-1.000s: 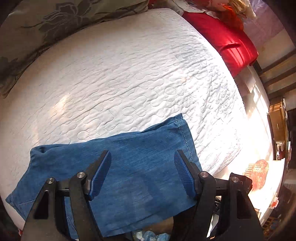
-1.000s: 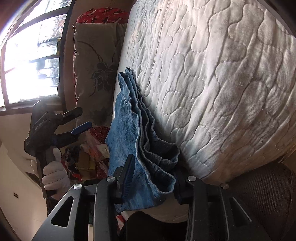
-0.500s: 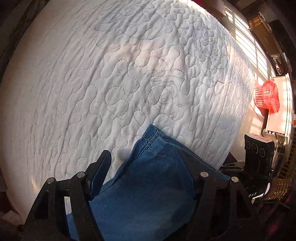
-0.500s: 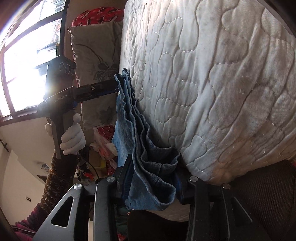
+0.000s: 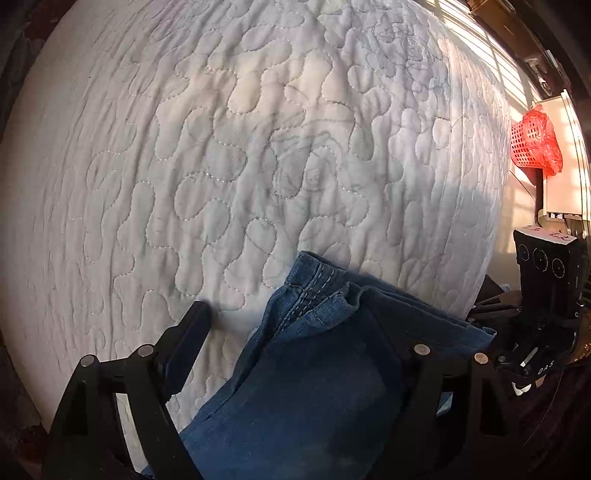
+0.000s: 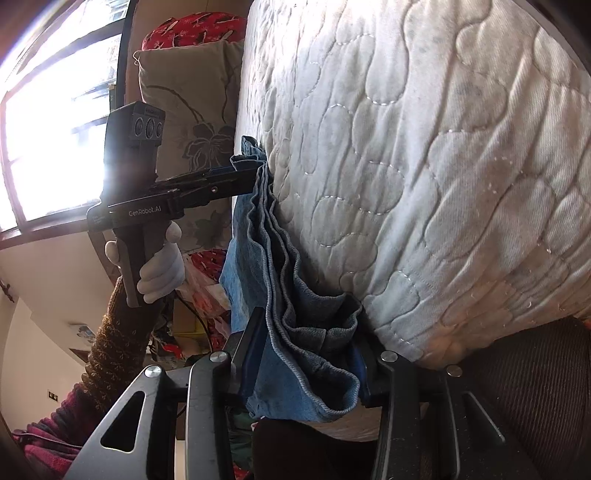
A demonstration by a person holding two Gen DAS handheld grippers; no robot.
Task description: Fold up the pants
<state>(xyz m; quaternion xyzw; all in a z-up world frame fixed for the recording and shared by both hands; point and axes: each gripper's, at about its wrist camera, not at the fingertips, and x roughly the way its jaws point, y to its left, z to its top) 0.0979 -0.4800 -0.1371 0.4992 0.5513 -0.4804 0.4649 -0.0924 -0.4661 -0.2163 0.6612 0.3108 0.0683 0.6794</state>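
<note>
The blue denim pants lie folded in several layers along the near edge of the white quilted bed. My left gripper stands wide open around one corner of the fold, its right finger hidden under the cloth. In the right wrist view the left gripper meets the far corner of the pants. My right gripper is closed on the near end of the stacked layers, with cloth bunched between its pads.
A floral cushion and a red patterned cushion sit at the far end of the bed beside a bright window. A red mesh basket hangs at the right. Dark upholstery lies below the quilt edge.
My left gripper has swung in from above the pants to the far corner of the fold and come close to the cloth. The right gripper has stayed clamped on its end.
</note>
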